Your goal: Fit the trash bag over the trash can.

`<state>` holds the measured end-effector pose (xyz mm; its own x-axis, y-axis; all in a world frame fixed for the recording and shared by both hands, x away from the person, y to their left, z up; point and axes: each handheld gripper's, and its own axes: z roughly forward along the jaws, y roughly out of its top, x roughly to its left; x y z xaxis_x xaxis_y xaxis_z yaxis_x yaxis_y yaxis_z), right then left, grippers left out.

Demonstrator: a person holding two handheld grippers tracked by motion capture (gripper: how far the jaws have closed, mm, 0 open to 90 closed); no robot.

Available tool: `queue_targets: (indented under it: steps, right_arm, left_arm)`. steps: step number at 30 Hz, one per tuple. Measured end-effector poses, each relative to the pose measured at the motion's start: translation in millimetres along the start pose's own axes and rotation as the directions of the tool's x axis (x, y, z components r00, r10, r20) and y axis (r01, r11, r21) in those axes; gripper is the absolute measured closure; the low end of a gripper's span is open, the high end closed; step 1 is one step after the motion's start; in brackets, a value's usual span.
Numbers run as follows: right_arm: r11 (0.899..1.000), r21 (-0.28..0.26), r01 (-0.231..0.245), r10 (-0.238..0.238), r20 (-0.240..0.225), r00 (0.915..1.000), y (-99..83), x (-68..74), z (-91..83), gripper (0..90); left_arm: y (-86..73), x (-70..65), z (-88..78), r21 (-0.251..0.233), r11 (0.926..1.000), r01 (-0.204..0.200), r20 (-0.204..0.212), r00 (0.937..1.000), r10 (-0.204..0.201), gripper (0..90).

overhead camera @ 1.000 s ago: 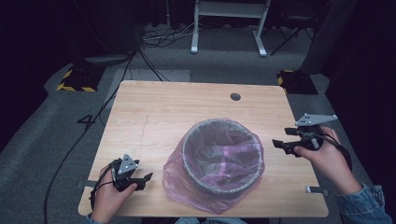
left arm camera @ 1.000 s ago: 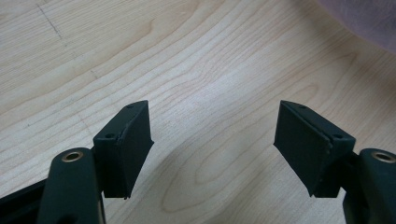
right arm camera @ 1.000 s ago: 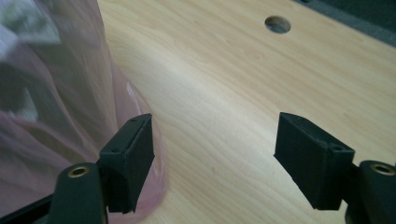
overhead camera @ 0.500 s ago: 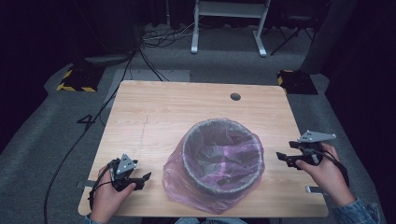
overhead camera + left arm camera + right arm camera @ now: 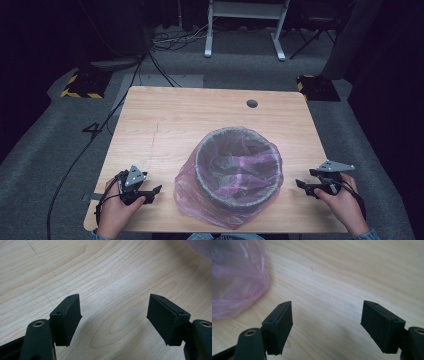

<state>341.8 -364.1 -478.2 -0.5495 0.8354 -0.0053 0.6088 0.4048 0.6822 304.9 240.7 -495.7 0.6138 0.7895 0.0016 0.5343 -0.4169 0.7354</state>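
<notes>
The bin [image 5: 239, 167] stood upright near the front middle of the surface [image 5: 190, 115], its mouth facing straight up, so its axis ran vertical rather than along the wood. A pink bag [image 5: 200, 192] lined it, folded over the rim and slumping down the outside to pool on the wood at the near left.

The bag looked thin, soft and slippery — it would likely crumple and slide rather than hold shape, and could tear if pinched hard. The bin itself appeared light and fairly stiff. The best hold would probably be the loose film just below the rim, where it hangs free of the wall.

The left claw [image 5: 159, 189] rested low at the near left, jaws wide with nothing between them, aimed toward the bag's skirt. The right claw [image 5: 300, 186] sat near the right edge, also wide and empty — its own view showed the bag [image 5: 234, 277] just beside its left jaw, apart from it.
</notes>
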Motion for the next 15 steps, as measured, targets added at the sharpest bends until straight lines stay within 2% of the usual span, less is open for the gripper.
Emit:
queue_targets:
  steps: [4,9,15]
  right_arm:
    - [1.000,0.002,-0.011,0.011,0.012,0.9999,-12.9,1.1,5.2,25.5]
    - [0.999,-0.040,-0.020,0.021,0.031,0.9993,-19.9,5.3,8.9,23.7]
    - [0.995,-0.086,-0.040,0.043,0.035,0.9985,-26.6,9.2,9.5,21.4]
  left_arm:
    - [-1.0,0.3,2.0,0.010,1.0000,0.000,0.000,1.0000,0.000,27.1]
    - [-2.8,-0.9,5.5,0.031,0.9995,-0.011,0.003,0.9999,0.010,27.0]
    - [-3.6,-0.5,7.0,0.024,0.9997,0.002,0.009,1.0000,-0.002,26.1]
